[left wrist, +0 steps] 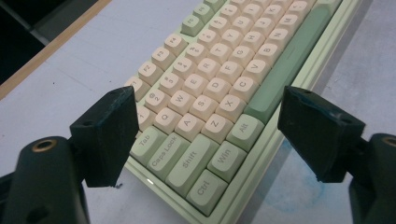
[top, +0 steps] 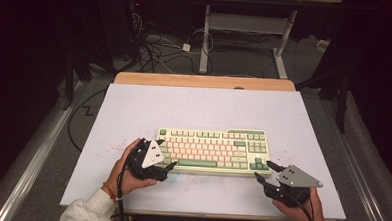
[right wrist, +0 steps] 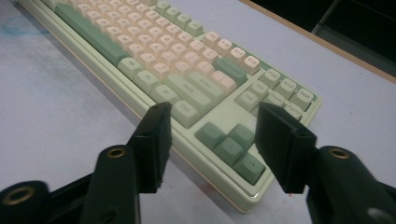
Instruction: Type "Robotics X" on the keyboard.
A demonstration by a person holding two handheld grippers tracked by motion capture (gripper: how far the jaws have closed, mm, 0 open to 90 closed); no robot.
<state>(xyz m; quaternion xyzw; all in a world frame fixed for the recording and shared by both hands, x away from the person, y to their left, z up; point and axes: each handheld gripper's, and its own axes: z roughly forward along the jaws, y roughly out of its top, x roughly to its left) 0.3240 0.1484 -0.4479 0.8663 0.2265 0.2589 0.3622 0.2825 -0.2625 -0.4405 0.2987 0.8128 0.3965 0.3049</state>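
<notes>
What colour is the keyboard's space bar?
The space bar is a muted sage green, darker than the pale green case; the left gripper view shows it best.

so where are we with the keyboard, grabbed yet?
Done: both grippers are lined up at the ends of the keyboard, left gripper at the Ctrl and Shift corner, right gripper at the arrow-key corner. In hand: nothing gripped; the jaws straddle the corners without pressing in either gripper view. Left: closing on the case and, likely, lifting or shifting it. It lies flat on the table.

Green-and-cream keyboard (top: 213,151) flat on table.
</notes>
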